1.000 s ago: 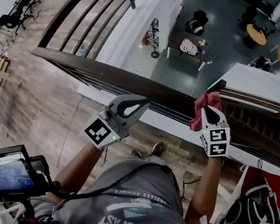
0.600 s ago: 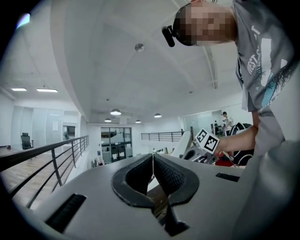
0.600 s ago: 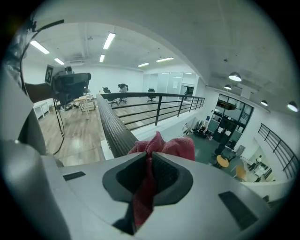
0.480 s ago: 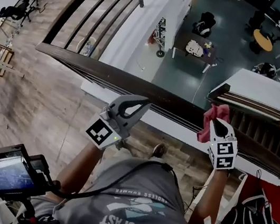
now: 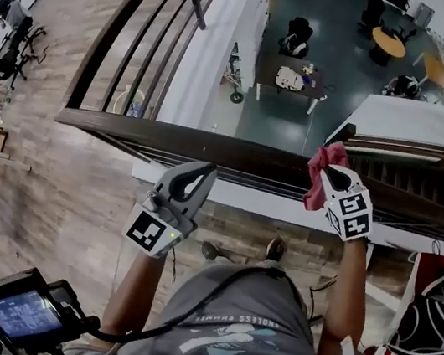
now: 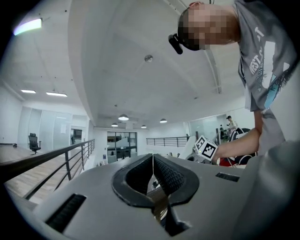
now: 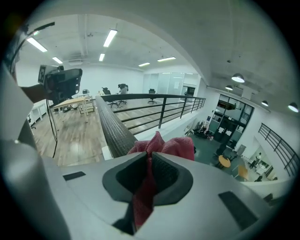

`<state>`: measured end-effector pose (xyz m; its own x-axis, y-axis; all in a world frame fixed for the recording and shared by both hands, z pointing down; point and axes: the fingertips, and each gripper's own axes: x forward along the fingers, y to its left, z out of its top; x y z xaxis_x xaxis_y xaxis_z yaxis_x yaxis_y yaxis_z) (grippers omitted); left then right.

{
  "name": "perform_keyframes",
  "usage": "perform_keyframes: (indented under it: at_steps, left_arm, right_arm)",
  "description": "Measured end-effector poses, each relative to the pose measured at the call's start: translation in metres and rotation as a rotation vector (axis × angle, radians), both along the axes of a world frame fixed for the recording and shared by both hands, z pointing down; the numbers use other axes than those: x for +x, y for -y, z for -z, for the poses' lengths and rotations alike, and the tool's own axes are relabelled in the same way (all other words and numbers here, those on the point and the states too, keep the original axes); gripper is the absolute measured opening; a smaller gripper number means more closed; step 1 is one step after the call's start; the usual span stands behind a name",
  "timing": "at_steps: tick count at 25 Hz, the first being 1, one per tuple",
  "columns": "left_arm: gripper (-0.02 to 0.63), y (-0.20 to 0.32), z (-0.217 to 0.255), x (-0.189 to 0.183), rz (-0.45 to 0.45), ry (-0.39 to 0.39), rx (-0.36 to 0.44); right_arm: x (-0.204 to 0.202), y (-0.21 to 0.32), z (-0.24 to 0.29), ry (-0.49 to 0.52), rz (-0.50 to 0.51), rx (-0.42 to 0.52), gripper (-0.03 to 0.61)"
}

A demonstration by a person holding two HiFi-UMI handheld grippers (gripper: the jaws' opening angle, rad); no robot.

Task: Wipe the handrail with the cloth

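One cloth (image 7: pixel 165 146) pinched between right tongs (image 7: pixel 149 157), bunched ahead, at handrail (image 7: pixel 112 129).

Raspberry-red cloth (image 5: pixel 313 194) on the dark brown handrail (image 5: pixel 210 147), pale grey left gripper (image 5: pixel 209 170) and right gripper (image 5: pixel 330 172), black-and-white square-patterned marker cubes (image 5: pixel 349 217), brown wood-plank floor (image 5: pixel 40 149) below the handrail, grey T-shirt (image 5: pixel 261 341) with white lettering, red-and-black bag (image 5: pixel 436 312) beneath the handrail.

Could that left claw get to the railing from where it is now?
Probably yes: the left gripper, jaws shut and empty, sits close to the handrail with nothing visible between them. The cloth is in the right gripper, though.
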<state>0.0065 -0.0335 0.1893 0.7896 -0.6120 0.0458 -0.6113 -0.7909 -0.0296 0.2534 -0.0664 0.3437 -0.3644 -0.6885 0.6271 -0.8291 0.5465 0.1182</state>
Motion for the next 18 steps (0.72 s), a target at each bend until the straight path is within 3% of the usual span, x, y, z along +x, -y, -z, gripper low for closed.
perform_keyframes:
  at_steps: [4,8,13,16,18]
  left_arm:
    - [0.006,-0.005,-0.010,-0.057,-0.008,0.002,-0.021]
    - [0.007,-0.006,-0.009,-0.115,0.006,-0.037,0.005]
    - [0.006,0.009,-0.016,-0.163,0.013,-0.063,-0.011]
    - [0.006,0.021,-0.023,-0.163,-0.001,-0.065,-0.024]
    - [0.008,0.026,-0.023,-0.154,-0.007,-0.060,-0.037]
  right_arm:
    - [0.008,-0.024,-0.014,0.028,-0.140,-0.021,0.031]
    - [-0.023,-0.011,-0.006,-0.041,-0.163,-0.001,0.031]
    - [-0.123,0.021,-0.007,-0.041,-0.065,0.002,0.029]
    - [-0.176,0.036,-0.006,-0.043,0.026,0.010,0.029]
    - [-0.187,0.037,-0.001,-0.044,0.074,0.004,0.030]
